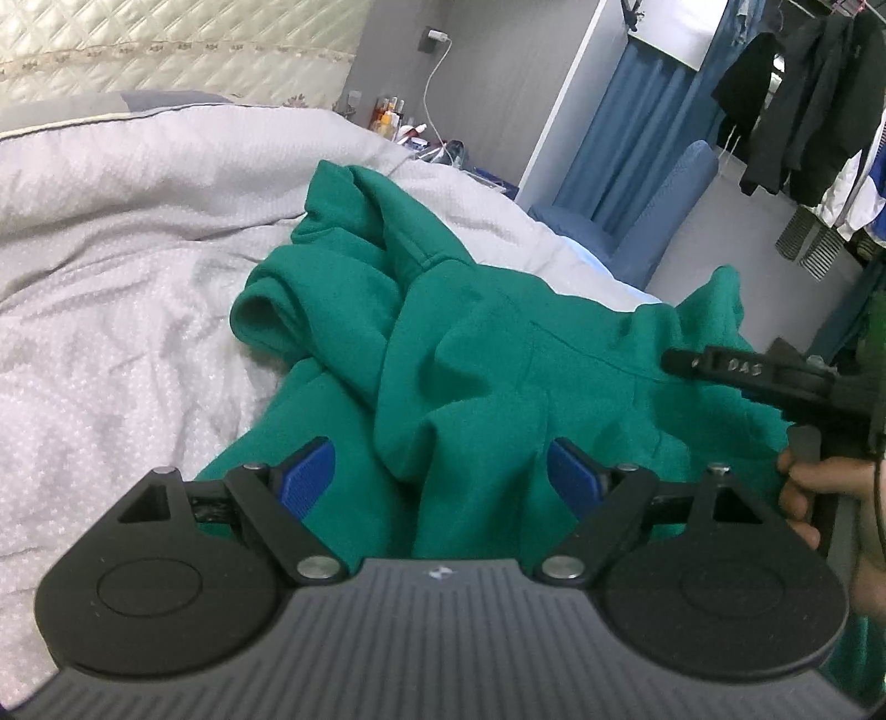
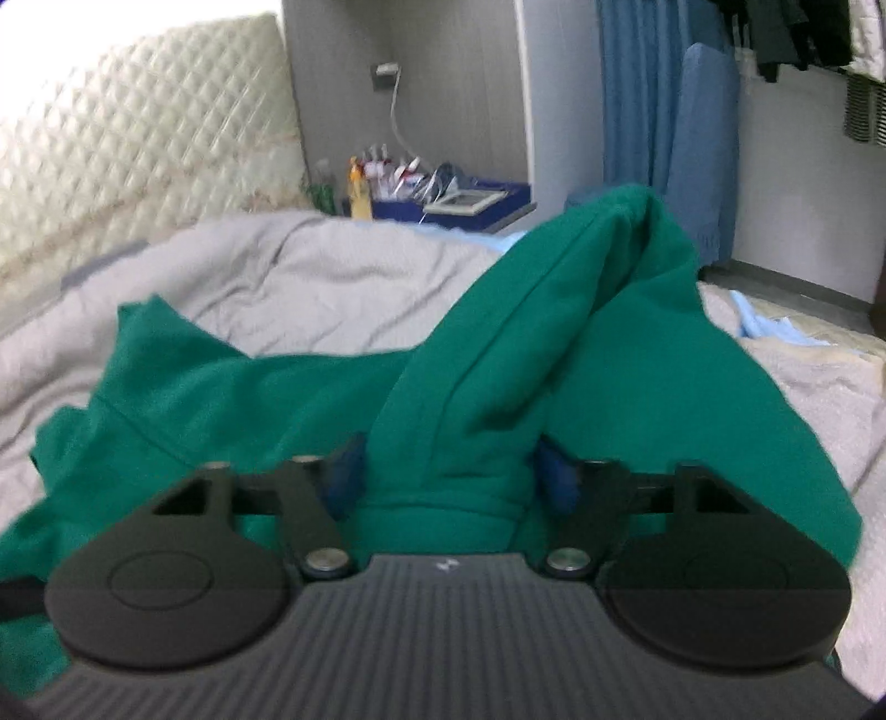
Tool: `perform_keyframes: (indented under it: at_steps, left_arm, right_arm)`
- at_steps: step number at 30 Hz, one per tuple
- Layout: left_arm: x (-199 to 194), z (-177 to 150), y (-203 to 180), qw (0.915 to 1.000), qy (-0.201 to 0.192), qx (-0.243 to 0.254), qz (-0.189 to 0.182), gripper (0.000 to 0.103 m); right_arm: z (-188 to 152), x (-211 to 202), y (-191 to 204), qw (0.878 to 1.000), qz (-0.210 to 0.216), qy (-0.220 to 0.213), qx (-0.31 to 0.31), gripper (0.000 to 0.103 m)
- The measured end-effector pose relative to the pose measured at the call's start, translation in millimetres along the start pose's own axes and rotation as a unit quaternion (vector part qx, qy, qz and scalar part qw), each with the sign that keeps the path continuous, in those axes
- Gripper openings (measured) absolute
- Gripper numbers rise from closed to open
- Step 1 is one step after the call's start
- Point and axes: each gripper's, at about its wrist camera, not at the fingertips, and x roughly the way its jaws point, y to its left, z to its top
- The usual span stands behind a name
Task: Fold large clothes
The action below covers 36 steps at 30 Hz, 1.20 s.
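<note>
A large green sweatshirt (image 1: 476, 354) lies crumpled on the bed, its sleeves bunched toward the pillow end. My left gripper (image 1: 443, 476) hovers low over its near part, jaws wide open. A loose fold runs up between the blue pads (image 1: 307, 479), and the left pad stands clear of the cloth. My right gripper (image 2: 451, 476) is shut on a thick bunch of the green sweatshirt (image 2: 554, 332), which rises in a peak ahead of it. In the left wrist view the right gripper (image 1: 684, 363) comes in from the right edge, with cloth raised beside it.
A grey duvet (image 1: 127, 266) covers the bed, with a quilted cream headboard (image 1: 166, 50) behind. A cluttered bedside table (image 2: 443, 199) stands beyond the bed. A blue chair (image 1: 659, 210) and hanging clothes (image 1: 803, 111) stand at the right. A hand (image 1: 814, 487) holds the right gripper.
</note>
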Motion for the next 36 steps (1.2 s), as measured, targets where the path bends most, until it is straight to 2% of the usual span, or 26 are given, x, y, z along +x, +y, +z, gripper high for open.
perform_keyframes:
  at_steps: [3, 4, 8, 10, 13, 16, 18, 23, 26, 29, 30, 36]
  left_arm:
    - [0, 1, -1, 0.9999, -0.013, 0.002, -0.005, 0.087]
    - [-1, 1, 0, 0.9997, -0.021, -0.001, -0.010, 0.087]
    - [-5, 3, -2, 0.9987, -0.044, 0.004, -0.026, 0.087]
    - [-5, 2, -5, 0.9982, -0.050, 0.017, -0.028, 0.087]
    - [4, 0, -8, 0.9987, -0.037, 0.025, -0.025, 0.087]
    - [16, -5, -7, 0.9992, -0.020, 0.025, -0.023, 0.087]
    - [23, -7, -6, 0.9994, -0.013, 0.025, -0.022, 0.087]
    - [34, -7, -4, 0.9996, 0.001, 0.024, -0.015, 0.087]
    - [33, -4, -4, 0.9996, 0.010, 0.022, -0.016, 0.088]
    - [27, -1, -8, 0.9995, 0.008, 0.029, -0.010, 0.088]
    - [25, 0, -9, 0.9994, 0.007, 0.032, -0.008, 0.088]
    - [2, -1, -20, 0.9986, -0.003, 0.051, -0.011, 0.089]
  right_arm:
    - [7, 7, -5, 1.000, 0.000, -0.007, 0.000, 0.028]
    - [11, 6, -7, 1.000, 0.006, -0.017, 0.003, 0.024]
    - [36, 5, -15, 0.997, -0.006, -0.071, -0.010, 0.022]
    - [49, 15, -28, 0.997, -0.022, -0.075, 0.011, 0.022]
    - [48, 44, -51, 0.997, -0.049, -0.055, 0.039, 0.022]
    - [32, 71, -69, 0.996, -0.050, -0.016, 0.075, 0.021]
    - [26, 77, -68, 0.997, -0.050, -0.011, 0.064, 0.021]
    - [26, 69, -60, 0.997, -0.049, -0.017, 0.049, 0.025]
    - [23, 49, -61, 0.998, -0.034, -0.023, 0.051, 0.033]
    - [16, 17, -56, 0.999, -0.020, -0.022, 0.035, 0.052]
    - [13, 5, -52, 0.999, -0.030, -0.017, 0.021, 0.059]
    - [2, -58, -47, 0.998, -0.047, -0.012, 0.026, 0.059]
